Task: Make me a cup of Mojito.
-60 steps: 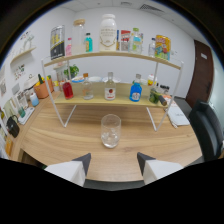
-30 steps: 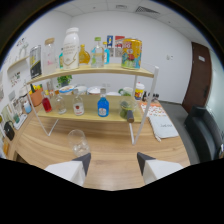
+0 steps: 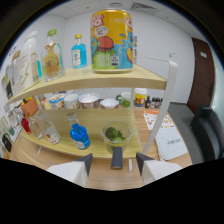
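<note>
The gripper [image 3: 114,162] hangs close in front of a two-tier wooden shelf [image 3: 125,77], its two pale fingers [image 3: 80,167] spread apart with nothing held between them. In the gap between the fingers, just ahead, stands a small dark upright object [image 3: 116,157] on the lower board — what it is I cannot tell.

Just beyond that sits a clear glass bowl [image 3: 116,134] holding green pieces, limes by the look of them. To its left stands a blue bottle [image 3: 80,137], and further left a few clear bottles [image 3: 50,131] and a red one [image 3: 26,125] near the shelf's end. Behind them, along the back of the lower board, runs a row of small bowls and tubs [image 3: 90,100], with a yellow-lidded jar [image 3: 140,96] and some dark little bottles [image 3: 152,102] at the right.

On the top board a large yellow can [image 3: 112,40] with a cartoon print stands nearest, right above the gripper. To its left are a slim blue bottle [image 3: 78,51], an amber-filled bottle [image 3: 51,57] and taller clear containers [image 3: 27,62].

Beyond the shelf's white leg [image 3: 161,117], papers [image 3: 167,140] lie on the wooden table [image 3: 107,180] — and a dark chair [image 3: 207,130] stands off to the right, near a brown door [image 3: 202,70].
</note>
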The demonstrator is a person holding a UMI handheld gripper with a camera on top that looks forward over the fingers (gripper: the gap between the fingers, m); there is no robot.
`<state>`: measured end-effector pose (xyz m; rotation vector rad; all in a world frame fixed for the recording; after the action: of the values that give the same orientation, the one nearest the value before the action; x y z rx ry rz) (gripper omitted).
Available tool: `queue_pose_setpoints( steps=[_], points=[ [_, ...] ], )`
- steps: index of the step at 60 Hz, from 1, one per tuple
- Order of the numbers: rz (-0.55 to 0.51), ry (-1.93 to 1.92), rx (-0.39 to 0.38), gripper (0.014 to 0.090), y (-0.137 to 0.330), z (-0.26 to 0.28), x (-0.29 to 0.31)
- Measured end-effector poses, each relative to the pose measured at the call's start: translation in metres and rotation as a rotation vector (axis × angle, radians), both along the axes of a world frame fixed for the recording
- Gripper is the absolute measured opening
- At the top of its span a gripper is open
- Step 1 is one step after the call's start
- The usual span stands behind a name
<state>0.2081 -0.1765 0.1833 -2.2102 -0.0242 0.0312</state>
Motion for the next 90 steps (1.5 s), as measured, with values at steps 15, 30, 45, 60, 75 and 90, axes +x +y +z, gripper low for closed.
queue_pose_setpoints(
  steps=[15, 30, 45, 60, 75, 90],
  points=[
    [-0.006, 0.027, -0.083, 0.0462, 0.017, -0.024, 0.003],
    [0.013, 0.034, -0.097, 0.0183, 0.021, -0.028, 0.002],
    [0.002, 0.018, -0.071, 0.0157, 0.017, -0.021, 0.008],
    [-0.066, 0.045, -0.011, 0.0152, -0.014, 0.016, -0.008],
    [-0.077, 0.055, -0.037, 0.0152, -0.064, -0.004, -0.058],
    [-0.043, -0.147, -0.002, 0.0152, -0.075, -0.022, -0.079]
  ],
)
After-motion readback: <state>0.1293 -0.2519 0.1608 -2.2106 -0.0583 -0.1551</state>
